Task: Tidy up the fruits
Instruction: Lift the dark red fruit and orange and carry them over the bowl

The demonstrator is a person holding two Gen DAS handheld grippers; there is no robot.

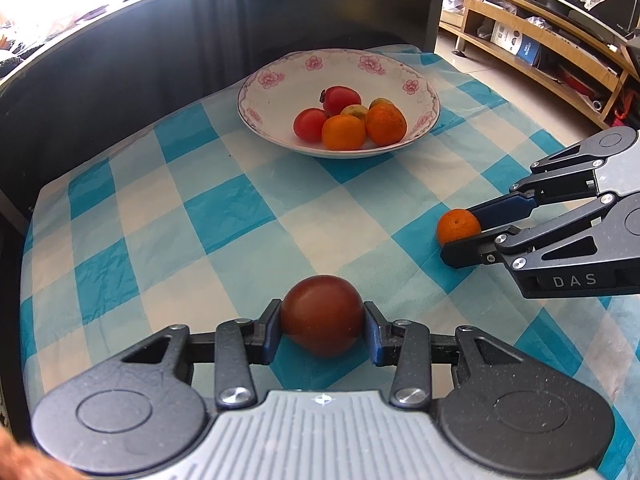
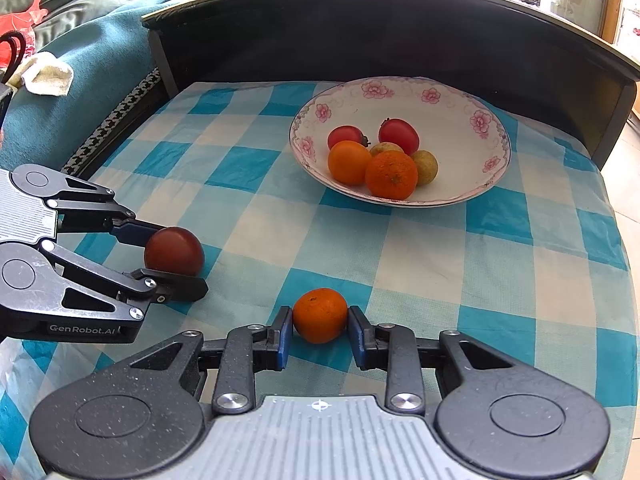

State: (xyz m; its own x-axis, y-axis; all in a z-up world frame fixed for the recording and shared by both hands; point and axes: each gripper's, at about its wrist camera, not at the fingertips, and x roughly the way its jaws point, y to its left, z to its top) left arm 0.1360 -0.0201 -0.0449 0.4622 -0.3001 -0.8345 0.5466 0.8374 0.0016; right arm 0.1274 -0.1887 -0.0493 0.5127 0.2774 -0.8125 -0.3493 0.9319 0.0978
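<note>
A blue-and-white checked cloth (image 1: 224, 216) covers a table. The left gripper (image 1: 322, 330) clamps a dark red tomato (image 1: 322, 314) resting on the cloth. The right gripper (image 2: 320, 334) brackets a small orange (image 2: 320, 315), pads touching or nearly so. A flowered bowl (image 1: 280, 80) beyond holds more fruit

Dark tomato (image 1: 322, 322), orange (image 2: 320, 315), fruit-filled bowl (image 2: 460, 104)
</note>
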